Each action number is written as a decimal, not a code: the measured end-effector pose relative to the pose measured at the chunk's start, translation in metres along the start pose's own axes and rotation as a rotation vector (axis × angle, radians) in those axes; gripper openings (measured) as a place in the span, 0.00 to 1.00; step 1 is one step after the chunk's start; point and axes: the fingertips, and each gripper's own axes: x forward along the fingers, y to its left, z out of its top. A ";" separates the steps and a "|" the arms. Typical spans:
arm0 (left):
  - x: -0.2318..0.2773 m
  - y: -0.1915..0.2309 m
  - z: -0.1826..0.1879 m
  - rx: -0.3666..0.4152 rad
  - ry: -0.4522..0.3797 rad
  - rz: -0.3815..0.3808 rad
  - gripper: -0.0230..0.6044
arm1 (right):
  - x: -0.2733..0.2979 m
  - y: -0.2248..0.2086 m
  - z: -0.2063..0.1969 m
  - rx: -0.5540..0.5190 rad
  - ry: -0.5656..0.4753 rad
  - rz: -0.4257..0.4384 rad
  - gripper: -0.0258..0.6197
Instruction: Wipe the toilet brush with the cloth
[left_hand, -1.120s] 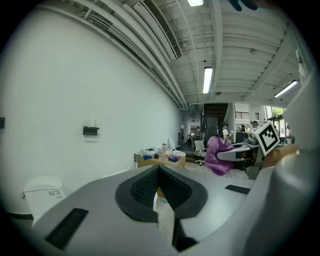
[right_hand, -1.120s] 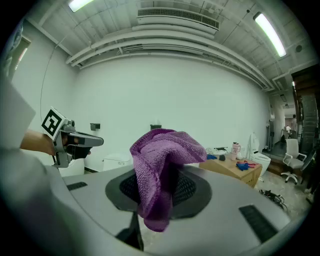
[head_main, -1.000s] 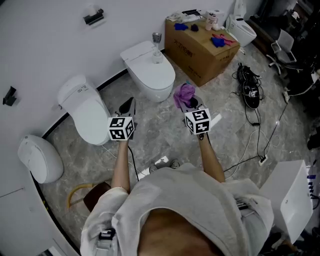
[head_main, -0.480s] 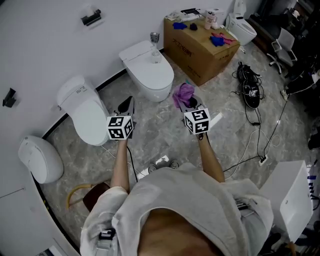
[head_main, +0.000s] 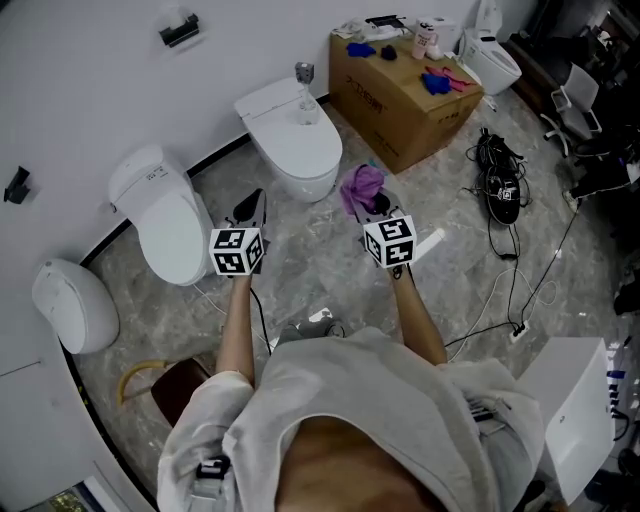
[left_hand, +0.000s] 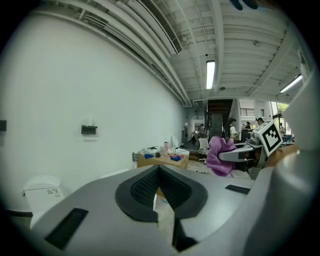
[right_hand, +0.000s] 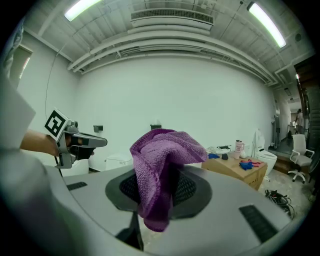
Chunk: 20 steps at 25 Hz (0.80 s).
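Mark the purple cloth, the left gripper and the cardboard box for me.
purple cloth (head_main: 362, 186): head view, middle of the bunched fabric.
left gripper (head_main: 256, 198): head view, between its jaw tips.
cardboard box (head_main: 365, 100): head view, its bare side wall.

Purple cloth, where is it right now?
The purple cloth is clamped in the right tongs, just right of centre in the head view. It is in front of the white toilet nearest it, with the cardboard box beyond.

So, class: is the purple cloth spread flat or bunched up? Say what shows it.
Bunched up. In the right gripper view the purple cloth is pinched between the right gripper's jaws, crumpled in folds above them.
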 end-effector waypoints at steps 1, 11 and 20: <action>0.002 -0.003 0.000 -0.001 0.002 0.003 0.07 | 0.000 -0.003 -0.001 -0.001 0.001 0.006 0.23; 0.032 0.000 -0.006 -0.004 0.024 0.008 0.07 | 0.027 -0.022 -0.007 0.002 0.017 0.024 0.23; 0.091 0.043 -0.004 -0.017 0.024 -0.037 0.07 | 0.088 -0.040 -0.001 -0.009 0.044 -0.010 0.23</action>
